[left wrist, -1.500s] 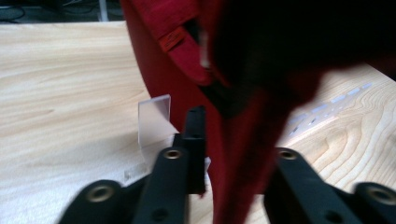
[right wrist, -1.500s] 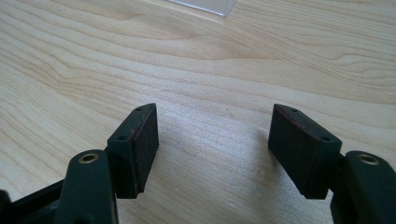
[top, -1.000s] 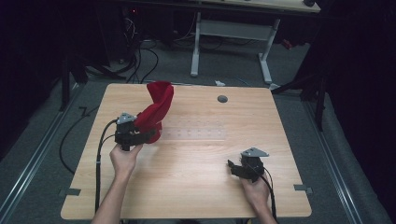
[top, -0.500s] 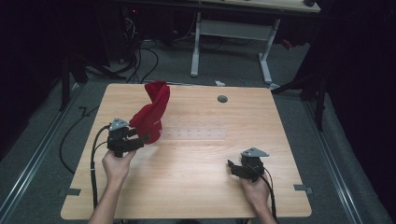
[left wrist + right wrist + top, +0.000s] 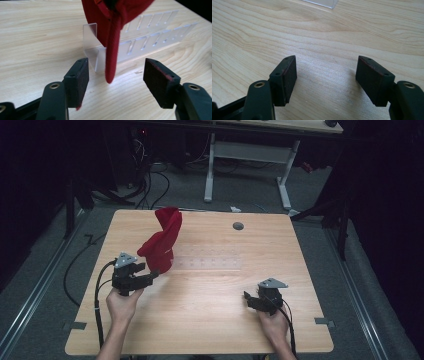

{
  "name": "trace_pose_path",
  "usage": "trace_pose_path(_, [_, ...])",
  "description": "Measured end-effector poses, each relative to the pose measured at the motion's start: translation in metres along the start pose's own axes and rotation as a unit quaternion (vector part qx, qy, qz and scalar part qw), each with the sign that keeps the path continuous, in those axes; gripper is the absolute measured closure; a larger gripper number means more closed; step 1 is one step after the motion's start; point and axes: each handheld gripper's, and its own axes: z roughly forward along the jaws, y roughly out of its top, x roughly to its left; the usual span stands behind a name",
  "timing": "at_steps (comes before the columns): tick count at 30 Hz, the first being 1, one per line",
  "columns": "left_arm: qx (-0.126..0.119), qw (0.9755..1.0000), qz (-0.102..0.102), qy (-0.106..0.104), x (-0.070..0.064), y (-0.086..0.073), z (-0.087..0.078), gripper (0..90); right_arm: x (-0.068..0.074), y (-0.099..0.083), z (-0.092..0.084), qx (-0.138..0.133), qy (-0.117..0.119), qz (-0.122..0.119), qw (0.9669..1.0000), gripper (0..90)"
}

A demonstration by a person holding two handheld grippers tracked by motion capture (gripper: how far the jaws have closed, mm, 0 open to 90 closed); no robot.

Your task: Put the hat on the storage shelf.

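1. While the red cloth stands draped on a clear plastic rack at the table's left-centre, the left gripper sits just beside it and the right gripper rests well apart.
2. Left gripper view: jaws spread, empty; a soft hanging edge dangles between them, light and limp, probably the place to pinch.
3. Right gripper view: jaws spread over bare wood.

1 red cloth, 1 clear rack

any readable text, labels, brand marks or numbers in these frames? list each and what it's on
None readable.
The red cloth, the clear slotted rack and the wooden table carry no print.
The left gripper and right gripper show plain black pads, no markings.
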Motion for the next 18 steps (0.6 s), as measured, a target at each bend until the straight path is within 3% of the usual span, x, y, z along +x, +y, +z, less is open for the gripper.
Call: trace_pose_path(18, [0.003, 0.9999, 0.002, -0.017, -0.009, -0.015, -0.017, 36.1, 0.0, 0.0, 0.0, 0.0, 0.0, -0.001, 1.0, 33.4])
